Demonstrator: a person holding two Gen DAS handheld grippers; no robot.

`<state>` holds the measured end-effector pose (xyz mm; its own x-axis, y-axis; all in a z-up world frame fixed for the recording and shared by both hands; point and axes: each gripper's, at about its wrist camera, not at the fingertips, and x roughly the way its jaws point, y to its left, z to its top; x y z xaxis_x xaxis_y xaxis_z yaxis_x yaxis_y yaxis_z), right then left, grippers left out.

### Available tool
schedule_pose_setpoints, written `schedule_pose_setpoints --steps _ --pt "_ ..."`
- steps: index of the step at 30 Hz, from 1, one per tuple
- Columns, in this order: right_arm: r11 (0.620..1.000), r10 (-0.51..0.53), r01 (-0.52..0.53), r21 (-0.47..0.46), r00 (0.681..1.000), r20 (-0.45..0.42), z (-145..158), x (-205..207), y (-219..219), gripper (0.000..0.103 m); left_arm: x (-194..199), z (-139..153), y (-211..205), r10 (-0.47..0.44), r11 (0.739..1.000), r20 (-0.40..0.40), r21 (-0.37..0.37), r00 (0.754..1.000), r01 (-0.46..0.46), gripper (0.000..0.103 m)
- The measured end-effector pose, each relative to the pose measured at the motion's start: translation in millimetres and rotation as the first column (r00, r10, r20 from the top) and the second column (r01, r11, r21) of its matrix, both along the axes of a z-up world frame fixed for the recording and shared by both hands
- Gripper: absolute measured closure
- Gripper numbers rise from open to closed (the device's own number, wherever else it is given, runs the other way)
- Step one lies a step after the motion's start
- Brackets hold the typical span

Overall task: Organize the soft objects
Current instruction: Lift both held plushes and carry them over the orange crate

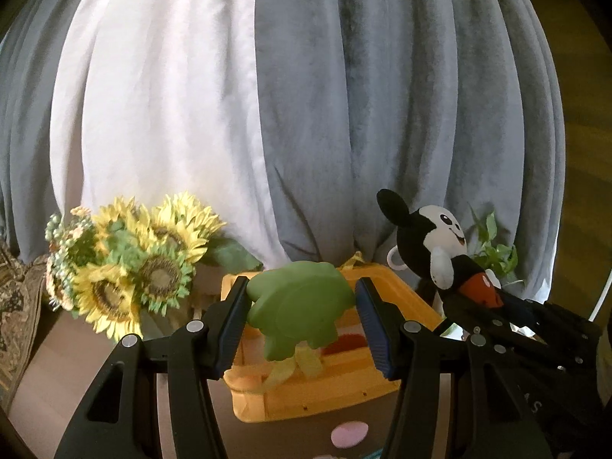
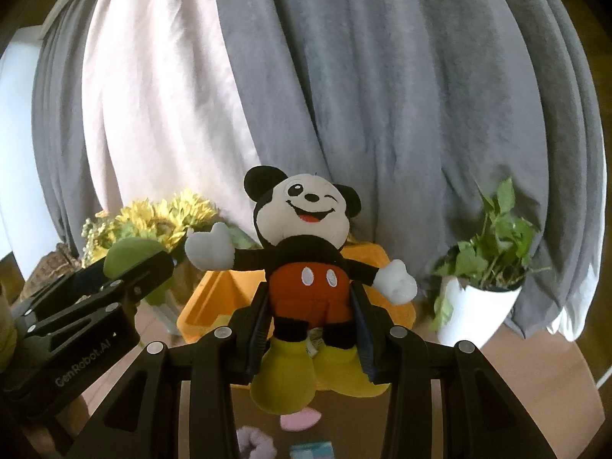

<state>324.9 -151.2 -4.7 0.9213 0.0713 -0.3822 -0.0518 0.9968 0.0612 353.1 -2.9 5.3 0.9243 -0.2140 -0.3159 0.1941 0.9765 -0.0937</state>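
Note:
My left gripper (image 1: 302,311) is shut on a green soft dinosaur-shaped toy (image 1: 300,308) and holds it above a yellow bin (image 1: 397,298). My right gripper (image 2: 311,323) is shut on a Mickey Mouse plush (image 2: 308,252) at its red shorts, upright, in front of the same yellow bin (image 2: 214,298). The plush also shows in the left wrist view (image 1: 432,237), to the right of the bin. The green toy (image 2: 130,254) shows in the right wrist view at the left.
Sunflower bouquet (image 1: 130,264) stands left of the bin. A potted green plant in a white pot (image 2: 478,294) stands at the right. Grey and white curtains (image 1: 306,95) hang behind. Pink soft pieces (image 1: 350,434) lie on the brown table below.

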Motion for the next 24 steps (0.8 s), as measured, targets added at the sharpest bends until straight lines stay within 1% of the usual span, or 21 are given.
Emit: schedule_pose_setpoints --steps 8,20,24 --pt "0.999 0.023 -0.023 -0.022 1.000 -0.016 -6.3 45.9 -4.4 0.062 42.2 -11.5 -2.5 0.004 1.000 -0.024 0.012 1.000 -0.003 0.048" --pt "0.998 0.057 -0.060 -0.023 0.994 -0.093 -44.2 119.0 -13.1 0.062 110.2 -54.7 -8.2 0.034 0.999 -0.113 0.036 0.993 -0.030 0.048" --pt "0.998 0.057 -0.061 -0.026 0.991 -0.123 -57.3 138.4 -16.1 0.062 125.8 -67.4 -11.9 0.032 0.999 -0.133 0.043 0.991 -0.026 0.048"
